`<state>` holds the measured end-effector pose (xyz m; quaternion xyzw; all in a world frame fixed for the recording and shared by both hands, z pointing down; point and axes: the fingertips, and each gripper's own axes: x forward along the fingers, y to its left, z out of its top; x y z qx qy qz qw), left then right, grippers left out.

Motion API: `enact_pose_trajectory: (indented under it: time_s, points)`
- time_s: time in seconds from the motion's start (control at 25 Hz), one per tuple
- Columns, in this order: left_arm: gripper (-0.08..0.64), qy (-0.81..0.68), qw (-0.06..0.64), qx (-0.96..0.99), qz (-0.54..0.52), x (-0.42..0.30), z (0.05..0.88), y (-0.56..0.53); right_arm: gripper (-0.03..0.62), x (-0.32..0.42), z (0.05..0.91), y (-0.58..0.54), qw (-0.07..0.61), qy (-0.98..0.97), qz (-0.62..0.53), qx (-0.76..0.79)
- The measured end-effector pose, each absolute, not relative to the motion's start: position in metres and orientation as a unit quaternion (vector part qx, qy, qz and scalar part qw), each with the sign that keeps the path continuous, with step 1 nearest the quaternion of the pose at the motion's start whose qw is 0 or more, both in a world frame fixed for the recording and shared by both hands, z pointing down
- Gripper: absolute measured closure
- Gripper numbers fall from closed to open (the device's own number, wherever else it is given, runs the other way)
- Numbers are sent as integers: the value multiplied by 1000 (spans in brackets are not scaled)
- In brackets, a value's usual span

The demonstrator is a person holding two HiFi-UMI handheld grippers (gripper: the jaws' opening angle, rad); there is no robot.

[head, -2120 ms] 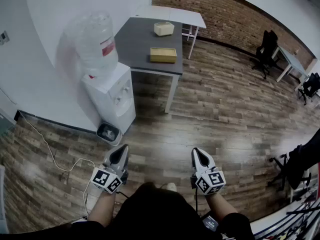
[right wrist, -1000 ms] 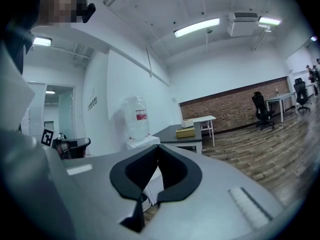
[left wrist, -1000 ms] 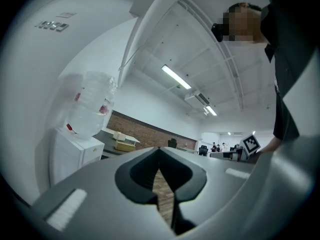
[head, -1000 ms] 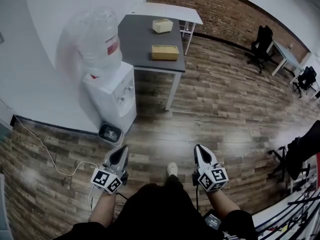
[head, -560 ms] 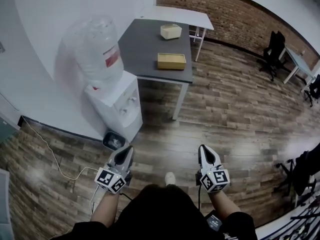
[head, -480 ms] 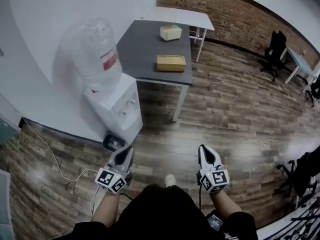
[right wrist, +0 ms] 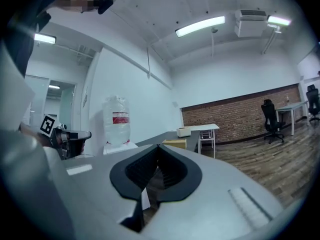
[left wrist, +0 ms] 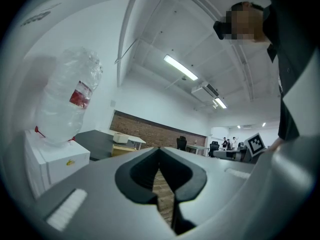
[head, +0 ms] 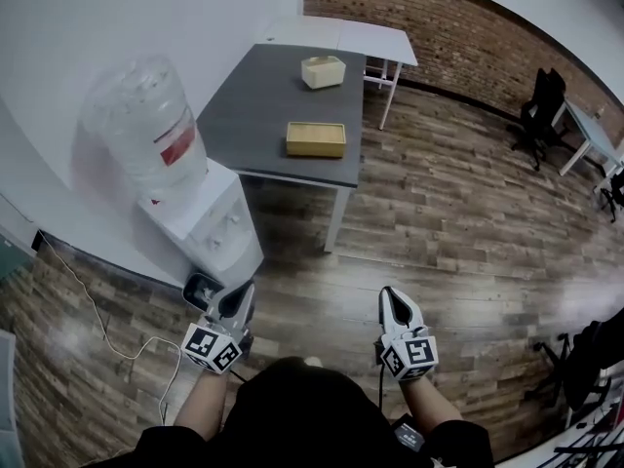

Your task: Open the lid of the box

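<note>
The tan box (head: 315, 138) lay near the desk's (head: 244, 115) front edge, long axis along it. My left gripper (head: 244, 292) and right gripper (head: 391, 296) had their jaws closed, empty.

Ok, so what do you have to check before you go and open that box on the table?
1. Flat yellow wooden box in sight on the dark grey table: ok.
2. Box within reach of the tongs: not ok, both are far short of the table.
3. Left tongs shut and empty: ok.
4. Right tongs shut and empty: ok.
5. Where the lid lifts: cannot tell from here.
</note>
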<state>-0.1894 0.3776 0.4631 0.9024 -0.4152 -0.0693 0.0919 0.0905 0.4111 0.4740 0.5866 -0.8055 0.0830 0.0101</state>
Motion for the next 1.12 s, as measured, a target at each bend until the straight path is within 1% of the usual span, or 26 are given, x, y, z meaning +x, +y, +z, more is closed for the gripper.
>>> enact_pose_trajectory:
  time_s: [0.2, 0.4, 0.52, 0.8, 0.96, 1.12]
  points:
    - [560, -420, 87, 901, -65, -166, 461, 363, 589, 112, 477, 392, 5, -805, 97, 585]
    - [560, -419, 101, 900, -62, -161, 465, 348, 589, 118, 484, 378, 0, -802, 108, 587]
    - [560, -412, 102, 903, -67, -159, 466, 334, 589, 119, 496, 368, 10, -799, 122, 588]
    - [560, -408, 96, 905, -69, -161, 469, 263, 589, 127, 500, 319, 26, -786, 120, 606]
    - [560, -398, 82, 911, -67, -157, 459, 221, 589, 131, 493, 282, 19, -777, 117, 618]
    - [560, -394, 88, 913, -62, -160, 458, 184, 589, 128, 490, 246, 12, -769, 116, 629]
